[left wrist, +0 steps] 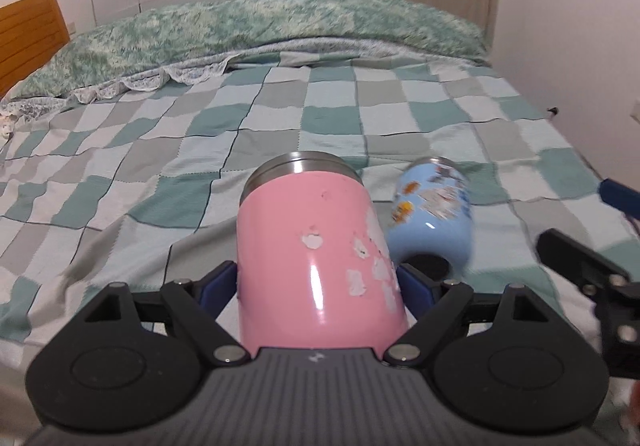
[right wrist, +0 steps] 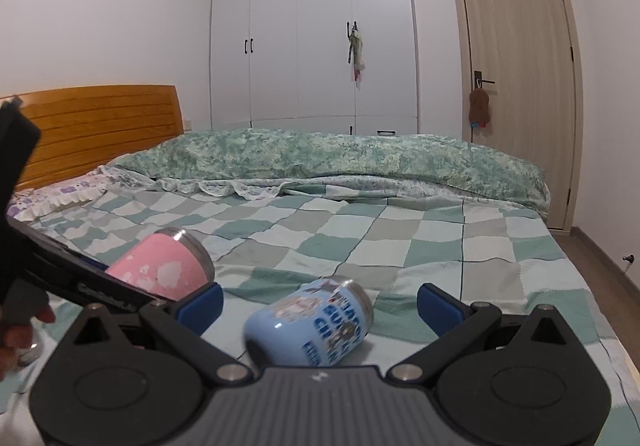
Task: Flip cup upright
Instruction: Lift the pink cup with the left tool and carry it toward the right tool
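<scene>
**A:** Item one, nearest my lens: left gripper (left wrist: 316, 282), blue pads clamped on the pink cup (left wrist: 316, 246). The cup was tilted, its steel-rimmed end pointing away and up; the pads held the lower body, close to the end facing me.

**B:** And item two?

**A:** Right gripper (right wrist: 320, 302), jaws spread wide, gripping nothing. The blue cup (right wrist: 310, 322) lay on its side between them on the checked bedspread (right wrist: 420, 246), touching neither pad as far as I could tell. Its image was smeared, so I judged it might have been rolling.

**B:** Risks recorded?

**A:** Three. First, the pink cup's glossy wall: held so near one end, it could pivot or slip out as I turned it. Second, the soft bedspread: a cup set down on that yielding, wrinkled cloth could tip straight back over. Third, the two cups sat just beside each other; swinging the pink one could knock the blue one, or my two grippers could collide.

**B:** Anything unverified?

**A:** Which end of the pink cup was the open mouth. I couldn't tell.
</scene>
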`<state>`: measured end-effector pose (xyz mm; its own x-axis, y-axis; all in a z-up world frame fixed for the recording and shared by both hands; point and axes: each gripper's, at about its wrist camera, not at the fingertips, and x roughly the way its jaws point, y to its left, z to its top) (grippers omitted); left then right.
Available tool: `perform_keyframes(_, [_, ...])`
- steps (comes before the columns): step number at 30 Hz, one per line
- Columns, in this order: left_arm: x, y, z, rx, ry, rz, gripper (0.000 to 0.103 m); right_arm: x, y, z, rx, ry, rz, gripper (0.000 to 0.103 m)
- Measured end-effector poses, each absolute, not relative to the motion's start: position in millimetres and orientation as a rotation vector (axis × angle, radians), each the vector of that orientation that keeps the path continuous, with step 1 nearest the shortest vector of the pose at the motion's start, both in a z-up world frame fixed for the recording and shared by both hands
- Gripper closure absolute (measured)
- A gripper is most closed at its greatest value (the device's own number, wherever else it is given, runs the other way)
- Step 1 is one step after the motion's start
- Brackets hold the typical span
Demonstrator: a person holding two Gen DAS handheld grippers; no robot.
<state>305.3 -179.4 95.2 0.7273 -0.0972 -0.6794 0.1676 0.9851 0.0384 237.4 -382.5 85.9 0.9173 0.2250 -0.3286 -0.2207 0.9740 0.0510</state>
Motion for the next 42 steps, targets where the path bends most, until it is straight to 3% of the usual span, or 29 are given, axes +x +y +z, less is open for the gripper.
perform_keyframes(8, [217,-174,114,0.131,0.707,-0.227,0.016,153,-364,102,0.011,0.326,0.194,0.000])
perform_keyframes(21, [137,-152,76,0.162,0.716,-0.242,0.016,72,-339,90,0.003,0.380,0.171,0.000])
perform_keyframes(34, [127,-160,27,0.241,0.721,-0.274,0.017,57,-341,61,0.013,0.457,0.145,0.000])
perform_keyframes(42, [125,-159,27,0.250,0.695,-0.289,0.015,56,-340,57,0.006,0.471,0.133,0.000])
